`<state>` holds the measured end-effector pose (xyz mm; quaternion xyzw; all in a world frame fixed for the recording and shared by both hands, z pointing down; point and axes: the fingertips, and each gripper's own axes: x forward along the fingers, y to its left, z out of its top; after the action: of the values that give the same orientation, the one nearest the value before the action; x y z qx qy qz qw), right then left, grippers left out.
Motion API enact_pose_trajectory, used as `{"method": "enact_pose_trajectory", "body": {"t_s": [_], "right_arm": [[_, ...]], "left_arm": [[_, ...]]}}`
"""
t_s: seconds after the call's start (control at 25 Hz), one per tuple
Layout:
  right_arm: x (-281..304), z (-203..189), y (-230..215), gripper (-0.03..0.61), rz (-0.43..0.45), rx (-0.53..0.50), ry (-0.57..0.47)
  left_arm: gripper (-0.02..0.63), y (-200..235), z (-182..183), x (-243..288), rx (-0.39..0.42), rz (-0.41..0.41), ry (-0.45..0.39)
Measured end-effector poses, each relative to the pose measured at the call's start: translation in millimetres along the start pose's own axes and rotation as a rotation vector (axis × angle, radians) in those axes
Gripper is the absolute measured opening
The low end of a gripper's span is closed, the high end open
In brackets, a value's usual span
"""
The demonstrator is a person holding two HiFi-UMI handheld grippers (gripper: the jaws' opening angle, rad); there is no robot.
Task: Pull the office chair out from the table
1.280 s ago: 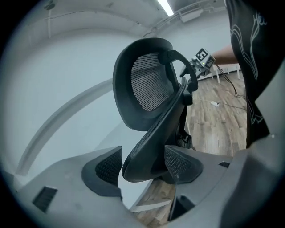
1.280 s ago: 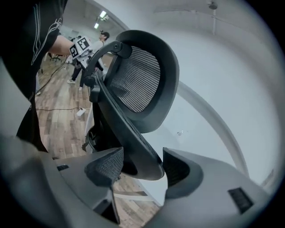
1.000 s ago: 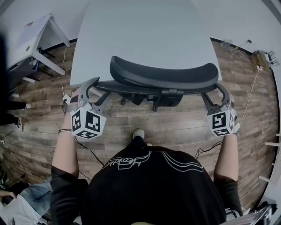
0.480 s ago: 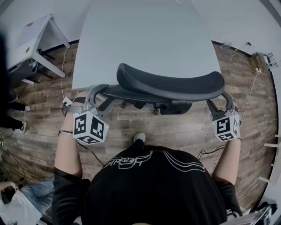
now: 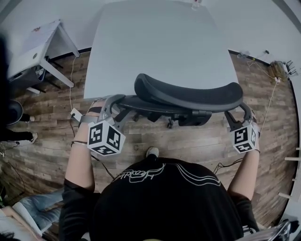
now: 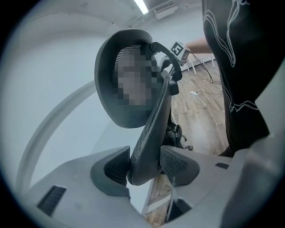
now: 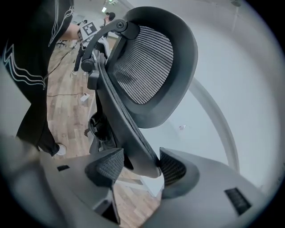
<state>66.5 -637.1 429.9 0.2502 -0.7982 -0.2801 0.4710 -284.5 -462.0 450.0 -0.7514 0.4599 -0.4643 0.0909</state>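
Chair (image 5: 188, 94) slid from table (image 5: 160, 42); left claw (image 6: 144, 165), just closing, and right claw (image 7: 141, 165) grip it.

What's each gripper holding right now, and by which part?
The office chair, by its backrest: the left gripper, whose jaws have just been closing, clamps its left edge; the right gripper clamps its right edge.

Brown-grey wood-plank floor (image 5: 42, 141) throughout. Small white desk (image 5: 40, 44) at 10 o'clock, with 1 white cable (image 5: 70, 70) running down the floor beside it to a plug block (image 5: 75, 113). Loose cables (image 5: 261, 52) at 2 o'clock, by the pale wall (image 5: 263, 19). Ceiling strip light (image 6: 141, 5) lit, at 12 o'clock in the left gripper view.
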Motion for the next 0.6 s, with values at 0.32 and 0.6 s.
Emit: {"method": "enact_pose_trajectory", "body": {"t_s": [0.32, 0.6], "right_arm": [[-11, 7, -2, 0.274, 0.006, 0.009, -0.017], [-53, 6, 45, 0.267, 0.014, 0.001, -0.045]], "left_arm": [[0.213, 7, 1, -4, -0.035, 0.008, 0.038], [0.219, -31, -13, -38, -0.07, 0.021, 0.068]]}}
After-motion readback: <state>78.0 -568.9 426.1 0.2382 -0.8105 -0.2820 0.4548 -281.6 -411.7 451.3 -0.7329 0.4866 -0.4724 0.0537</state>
